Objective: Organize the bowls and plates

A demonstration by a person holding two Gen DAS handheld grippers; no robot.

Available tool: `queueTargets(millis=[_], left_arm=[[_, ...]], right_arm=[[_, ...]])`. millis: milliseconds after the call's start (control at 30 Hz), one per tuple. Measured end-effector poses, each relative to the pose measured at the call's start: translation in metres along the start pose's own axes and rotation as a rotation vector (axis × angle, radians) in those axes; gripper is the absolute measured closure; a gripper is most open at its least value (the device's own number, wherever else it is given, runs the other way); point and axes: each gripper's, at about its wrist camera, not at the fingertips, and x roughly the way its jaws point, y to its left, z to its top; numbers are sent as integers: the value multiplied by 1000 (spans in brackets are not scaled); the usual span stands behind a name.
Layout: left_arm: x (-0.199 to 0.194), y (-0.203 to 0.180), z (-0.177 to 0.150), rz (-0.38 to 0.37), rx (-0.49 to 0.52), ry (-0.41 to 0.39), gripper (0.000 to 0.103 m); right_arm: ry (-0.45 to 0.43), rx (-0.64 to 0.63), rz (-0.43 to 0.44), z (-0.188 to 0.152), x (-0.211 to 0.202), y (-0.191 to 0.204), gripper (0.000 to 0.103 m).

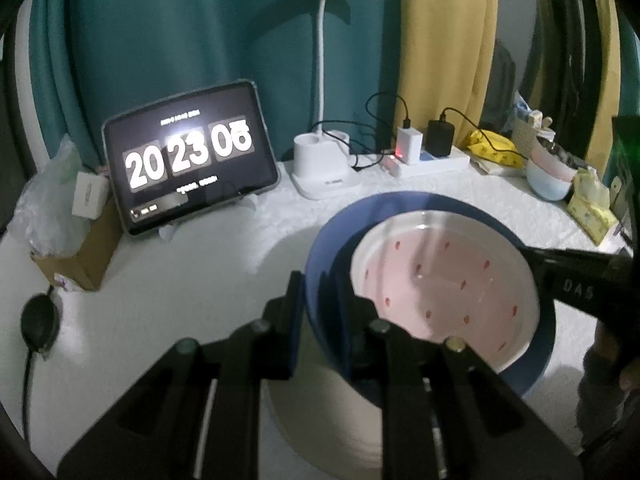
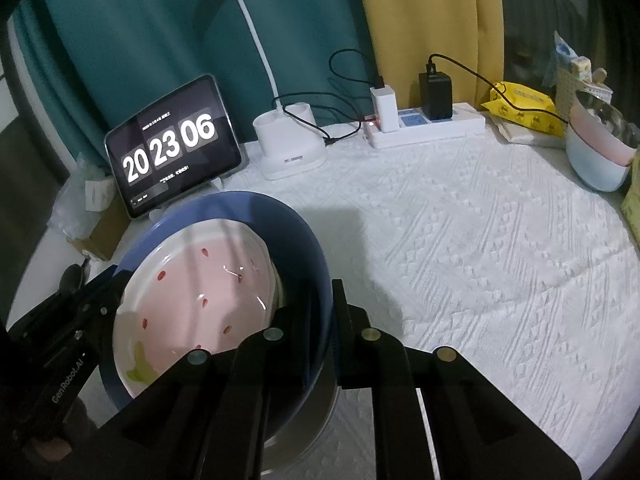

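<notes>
My left gripper (image 1: 318, 304) pinches the blue bowl's (image 1: 320, 248) near rim, lower centre of its frame; my right gripper (image 2: 326, 320) clamps the opposite rim. The pink plate (image 1: 440, 276) nests inside, tilted. Beneath, a white dish (image 1: 320, 432) is mostly hidden. The far-right bowl stack (image 2: 596, 156) is cut off.

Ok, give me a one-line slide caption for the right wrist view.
Right gripper and left gripper pinch opposite rims of a blue bowl holding a pink strawberry-print plate above the white tablecloth.
</notes>
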Motion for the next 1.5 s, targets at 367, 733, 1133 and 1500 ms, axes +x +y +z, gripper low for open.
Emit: queueTargets(millis=[367,733,1133,1500], left_arm=[[-5,-2,-1,17,1,19,84],[-17,5,-8,40,-47,26,57],[-42,-6,-17,27,-32,-3,55],[-67,-18,-24,13,-22,-39,50]], right_arm=[[10,-20,-58,0,-2,3,86],[15,-9,-123,-6,-12,-1,64],[-12,-9,-118,-17,-36,2,62],[-44,-14,-107,-28,-60,2,60]])
